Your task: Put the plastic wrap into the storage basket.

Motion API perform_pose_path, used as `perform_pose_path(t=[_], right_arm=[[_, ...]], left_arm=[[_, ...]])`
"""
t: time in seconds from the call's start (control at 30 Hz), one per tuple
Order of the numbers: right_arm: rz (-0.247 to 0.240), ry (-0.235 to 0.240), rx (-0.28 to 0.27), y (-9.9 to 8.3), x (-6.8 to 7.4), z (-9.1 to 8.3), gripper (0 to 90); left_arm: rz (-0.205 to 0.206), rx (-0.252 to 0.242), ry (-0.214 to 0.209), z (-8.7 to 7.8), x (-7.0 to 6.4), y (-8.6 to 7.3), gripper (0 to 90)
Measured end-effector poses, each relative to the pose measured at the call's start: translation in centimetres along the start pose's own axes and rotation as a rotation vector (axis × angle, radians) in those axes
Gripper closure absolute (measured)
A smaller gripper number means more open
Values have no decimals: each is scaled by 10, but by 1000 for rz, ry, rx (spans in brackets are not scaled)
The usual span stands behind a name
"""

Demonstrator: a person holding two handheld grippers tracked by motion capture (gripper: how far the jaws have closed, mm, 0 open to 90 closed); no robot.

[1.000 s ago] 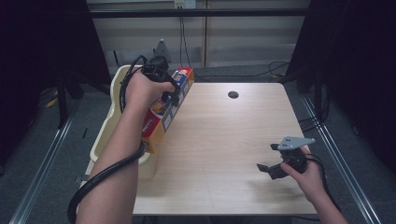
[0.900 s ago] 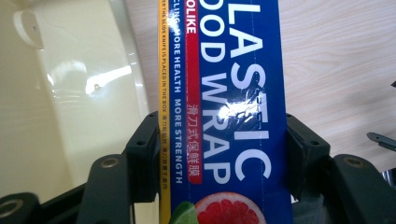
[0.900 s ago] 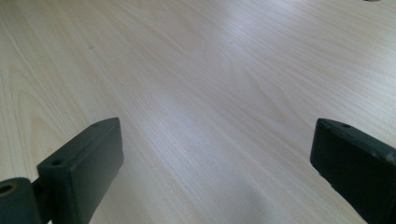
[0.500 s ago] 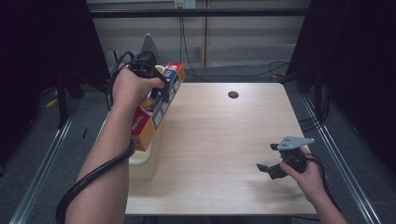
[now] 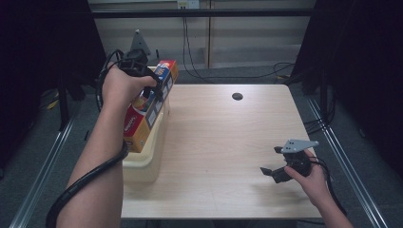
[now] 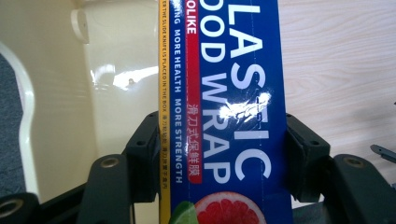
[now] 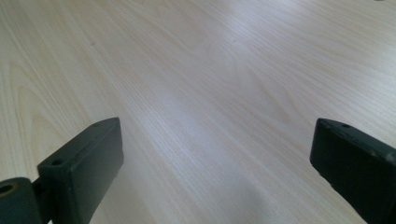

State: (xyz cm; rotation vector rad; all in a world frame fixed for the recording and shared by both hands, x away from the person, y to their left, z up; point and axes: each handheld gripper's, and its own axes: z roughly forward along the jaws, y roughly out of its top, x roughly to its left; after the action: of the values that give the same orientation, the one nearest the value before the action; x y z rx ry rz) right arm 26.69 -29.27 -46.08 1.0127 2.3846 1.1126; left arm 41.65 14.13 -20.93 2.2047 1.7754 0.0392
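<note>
The plastic wrap box [image 5: 148,103] is clamped between the left tongs [image 6: 219,154] and is held tilted above the cream bin [image 5: 142,164] at the left edge of the surface [image 5: 223,142]. The right tongs [image 5: 274,164] are kept apart, low over the bare wood.

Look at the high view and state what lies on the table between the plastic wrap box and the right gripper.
Only bare wooden table lies between the plastic wrap box, held by the left gripper, and the open right gripper.
</note>
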Motion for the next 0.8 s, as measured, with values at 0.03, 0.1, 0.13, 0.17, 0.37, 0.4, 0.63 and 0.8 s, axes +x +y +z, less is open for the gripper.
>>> perform_pose_path(t=[0.03, 0.1, 0.13, 0.17, 0.37, 0.4, 0.63, 0.8], right_arm=[[-1, -1, 0, 0, 0, 0, 25], [0, -1, 0, 0, 0, 0, 25], [-1, -1, 2, 0, 0, 0, 25], [-2, 1, 3, 0, 0, 0, 25], [-8, 3, 2, 0, 0, 1, 25], [-8, 3, 2, 0, 0, 1, 25], [-18, 9, 9, 2, 1, 4, 26], [-25, 13, 10, 5, 1, 6, 26]], left_arm=[[-5, 0, 1, -1, 1, 0, 409], [-5, -3, 5, -2, 4, -1, 409], [-7, -2, 9, -3, 5, -1, 409], [-4, -5, 15, -4, 6, -2, 410], [-30, -8, 35, -8, 14, -6, 410], [-30, -8, 35, -8, 14, -6, 409], [-49, -15, 40, -12, 21, -11, 409], [-55, -21, 43, -13, 25, -14, 409]])
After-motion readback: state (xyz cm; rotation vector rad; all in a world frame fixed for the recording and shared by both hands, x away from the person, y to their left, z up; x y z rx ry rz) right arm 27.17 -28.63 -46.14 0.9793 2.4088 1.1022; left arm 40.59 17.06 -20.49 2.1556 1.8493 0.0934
